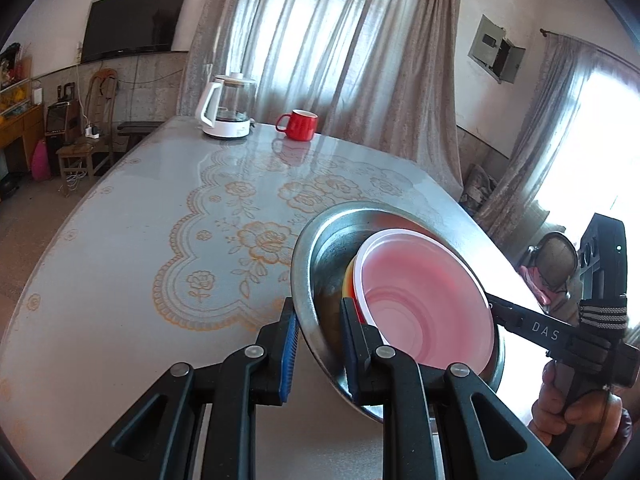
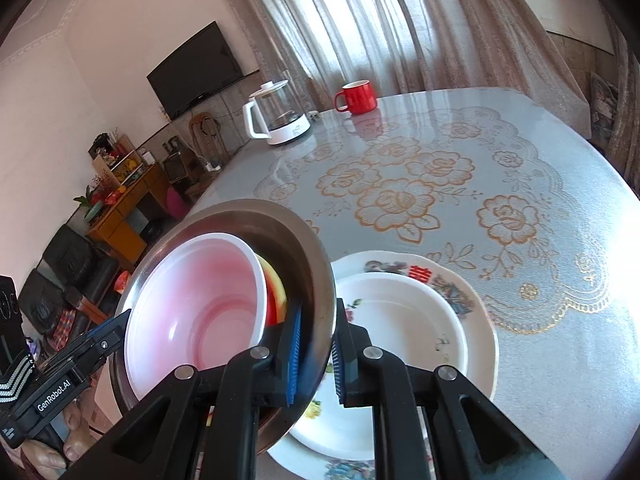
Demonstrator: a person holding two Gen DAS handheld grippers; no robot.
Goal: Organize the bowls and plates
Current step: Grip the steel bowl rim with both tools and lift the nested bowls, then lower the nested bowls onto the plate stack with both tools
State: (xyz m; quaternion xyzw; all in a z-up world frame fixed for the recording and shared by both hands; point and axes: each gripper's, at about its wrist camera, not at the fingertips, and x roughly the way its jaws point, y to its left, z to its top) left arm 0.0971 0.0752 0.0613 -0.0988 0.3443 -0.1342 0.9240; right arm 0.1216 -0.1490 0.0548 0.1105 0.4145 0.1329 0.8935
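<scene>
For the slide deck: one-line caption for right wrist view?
Both grippers clamp steel bowl holding pink bowl above stacked plates.

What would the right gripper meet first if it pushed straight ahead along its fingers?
The right gripper is already clamped on the steel bowl's rim, so the bowl comes first. Beyond it, probably bare table; depth is unclear.

Both wrist views look close across the table (image 1: pixel 120 208); sharing kettle (image 2: pixel 280 116) and mug (image 2: pixel 358 97).
</scene>
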